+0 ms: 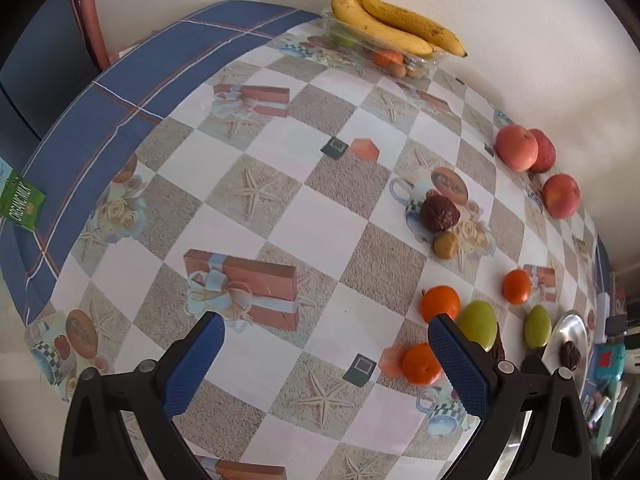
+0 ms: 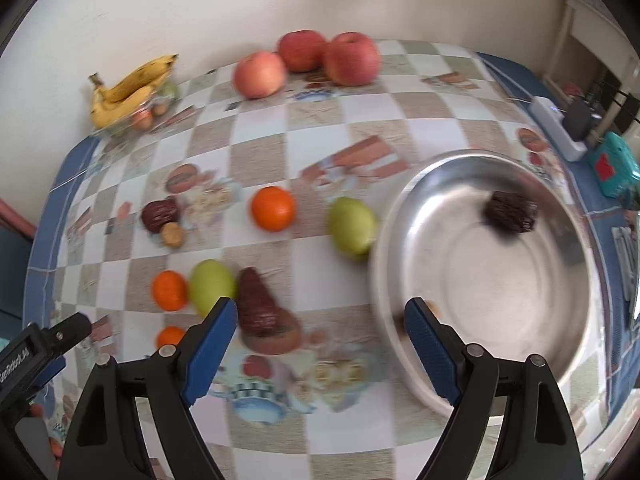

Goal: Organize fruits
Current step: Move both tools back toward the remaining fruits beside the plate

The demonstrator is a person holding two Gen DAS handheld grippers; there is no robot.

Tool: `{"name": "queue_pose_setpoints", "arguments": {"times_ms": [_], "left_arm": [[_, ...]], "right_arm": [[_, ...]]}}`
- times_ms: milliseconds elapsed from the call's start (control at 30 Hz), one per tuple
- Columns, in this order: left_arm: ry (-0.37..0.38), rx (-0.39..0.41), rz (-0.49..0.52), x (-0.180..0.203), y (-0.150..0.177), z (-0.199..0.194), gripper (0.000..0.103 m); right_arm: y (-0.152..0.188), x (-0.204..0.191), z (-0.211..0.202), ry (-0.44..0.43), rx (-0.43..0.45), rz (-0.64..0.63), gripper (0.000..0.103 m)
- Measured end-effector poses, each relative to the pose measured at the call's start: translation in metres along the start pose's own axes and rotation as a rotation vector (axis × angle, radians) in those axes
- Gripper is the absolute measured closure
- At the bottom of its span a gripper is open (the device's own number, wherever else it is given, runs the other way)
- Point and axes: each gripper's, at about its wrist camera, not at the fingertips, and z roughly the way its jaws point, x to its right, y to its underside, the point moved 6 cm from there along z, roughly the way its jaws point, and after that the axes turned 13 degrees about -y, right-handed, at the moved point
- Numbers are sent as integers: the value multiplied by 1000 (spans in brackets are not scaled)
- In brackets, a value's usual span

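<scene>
A steel bowl point(image 2: 500, 368) holds one dark wrinkled fruit point(image 2: 510, 213); the bowl also shows in the left wrist view point(image 1: 570, 330). On the patterned table lie three red apples point(image 2: 352, 58), oranges point(image 2: 273, 208), green fruits point(image 2: 352, 224), another dark fruit point(image 2: 256, 304), and a dark fruit with a small brown one point(image 2: 160, 214). My right gripper point(image 2: 318, 328) is open and empty, over the table just left of the bowl's rim. My left gripper point(image 1: 326, 344) is open and empty, with an orange point(image 1: 420, 364) beside its right finger.
A clear tray point(image 1: 344, 36) at the far wall carries bananas point(image 1: 392, 20) and small fruits. A white power strip point(image 2: 556, 128) and a teal object point(image 2: 616, 168) sit at the table's right edge. A green milk carton point(image 1: 20, 202) is at the left.
</scene>
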Motion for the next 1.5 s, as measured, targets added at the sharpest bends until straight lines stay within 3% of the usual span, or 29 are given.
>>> {"name": "queue_pose_setpoints", "arguments": {"times_ms": [300, 567, 767, 1133, 1367, 1500], "left_arm": [[27, -38, 14, 10, 3, 9, 0], [6, -129, 78, 30, 22, 37, 0], [9, -194, 61, 31, 30, 53, 0], [32, -193, 68, 40, 26, 57, 0], [56, -204, 67, 49, 28, 54, 0], [72, -218, 55, 54, 34, 52, 1]], "right_arm": [[3, -38, 14, -44, -21, -64, 17], [8, -30, 32, -15, -69, -70, 17], [15, -24, 47, 27, -116, -95, 17], [21, -21, 59, 69, -154, -151, 17], [19, -30, 57, 76, -124, -204, 17], [18, -32, 55, 47, -117, -208, 27]]}}
